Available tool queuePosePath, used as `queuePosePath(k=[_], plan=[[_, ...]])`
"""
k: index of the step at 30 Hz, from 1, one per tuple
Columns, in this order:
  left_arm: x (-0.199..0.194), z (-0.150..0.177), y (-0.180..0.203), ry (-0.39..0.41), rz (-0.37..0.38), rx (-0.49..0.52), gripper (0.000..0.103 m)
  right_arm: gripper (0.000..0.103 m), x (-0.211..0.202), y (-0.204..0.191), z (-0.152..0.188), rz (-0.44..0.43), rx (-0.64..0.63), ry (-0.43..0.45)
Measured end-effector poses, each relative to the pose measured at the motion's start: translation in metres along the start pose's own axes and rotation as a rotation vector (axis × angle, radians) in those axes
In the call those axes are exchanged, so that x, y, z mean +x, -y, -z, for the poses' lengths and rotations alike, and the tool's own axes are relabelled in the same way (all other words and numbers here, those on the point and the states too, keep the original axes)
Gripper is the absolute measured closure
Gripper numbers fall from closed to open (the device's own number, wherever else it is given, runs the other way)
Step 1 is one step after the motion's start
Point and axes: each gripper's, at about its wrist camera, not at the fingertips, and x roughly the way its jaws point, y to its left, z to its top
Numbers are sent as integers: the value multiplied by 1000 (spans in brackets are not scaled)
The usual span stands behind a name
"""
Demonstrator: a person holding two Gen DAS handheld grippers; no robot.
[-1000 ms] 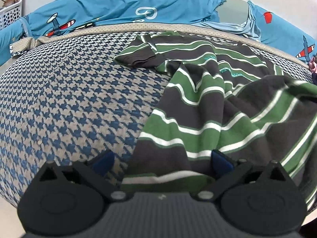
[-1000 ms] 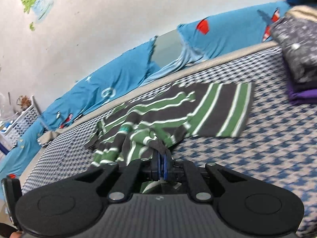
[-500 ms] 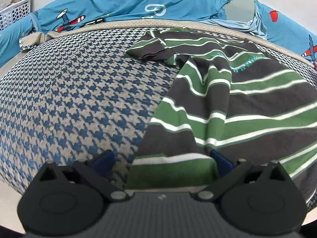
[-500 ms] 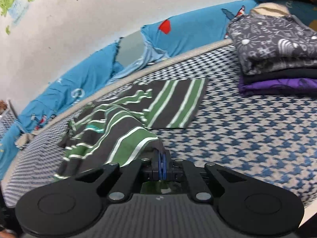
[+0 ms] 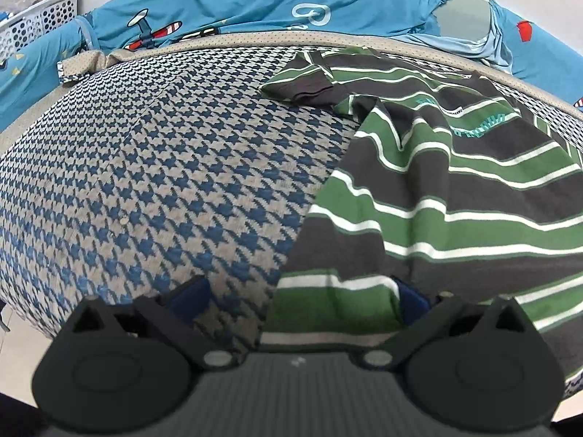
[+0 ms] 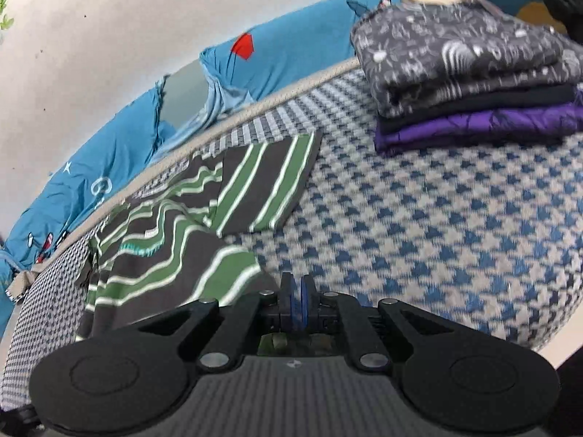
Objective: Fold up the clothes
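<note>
On bed (image 5: 153,167), striped shirt (image 5: 455,196) cut off rt, hem under closed rt tongs (image 6: 298,296)

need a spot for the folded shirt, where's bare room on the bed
Bare houndstooth cover lies left of the striped shirt, out to the blue sheet. A second patch lies between the shirt and the folded stack. The far right corner, under the stack, is crowded.
</note>
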Motion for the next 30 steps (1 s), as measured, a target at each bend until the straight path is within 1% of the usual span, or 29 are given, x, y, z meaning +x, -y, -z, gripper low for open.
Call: queuePosePath(k=[3,7,9,13,14,15,17,21,23,25,27,30], plan=[[0,0,0,-1,-1,-4,0,97,-1,5,9,-34,24,-50],[0,-1,1,-3,-1,-10,0,97,-1,4,20,-27,1,-92],[0,0,1,-4,0,-14,0,97,-1,2,25,-27,-13,-102],[0,0,1,-6,-1,-16,0,96,0,-2,32,-57,-35,-114],[0,0,1,-6,-1,-16,0,93,0,-4,33,-69,-43,-115],[0,0,2,-6,-1,-18,0,90,1,-5,34,-79,-48,-112],[0,-1,1,-7,0,-20,0,88,3,-10,35,-89,-67,-98],[0,0,1,-7,2,-19,0,87,9,-21,38,-91,-107,-82],[0,0,0,-7,3,-17,0,86,12,-25,39,-116,-111,-85],[0,0,0,-7,5,-18,0,82,13,-30,41,-128,-124,-72],[0,0,-1,-6,8,-18,0,73,12,-35,42,-135,-136,-55],[1,-1,-1,-7,8,-21,0,71,7,-40,43,-186,-141,-24]])
